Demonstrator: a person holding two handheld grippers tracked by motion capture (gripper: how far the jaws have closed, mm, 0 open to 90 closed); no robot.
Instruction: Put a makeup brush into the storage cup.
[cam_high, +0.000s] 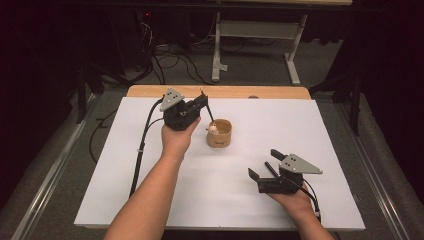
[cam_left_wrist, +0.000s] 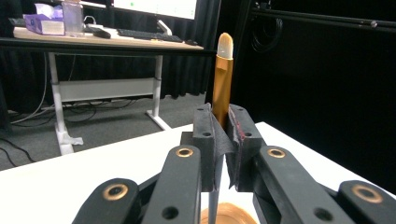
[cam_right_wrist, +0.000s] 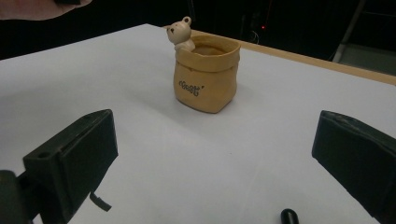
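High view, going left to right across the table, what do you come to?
Left gripper shut on a pen → tan pot with a small bear on its rim → right gripper, jaws open.

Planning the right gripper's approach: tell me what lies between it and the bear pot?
Nothing: bare white table between right gripper and bear pot, per the right gripper view.

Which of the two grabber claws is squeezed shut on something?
The left gripper, beside the tan bear pot: its black jaws pinch a thin orange-brown stick with a pale tip. The right gripper, nearer the table's front edge, gapes wide with nothing between its jaws.
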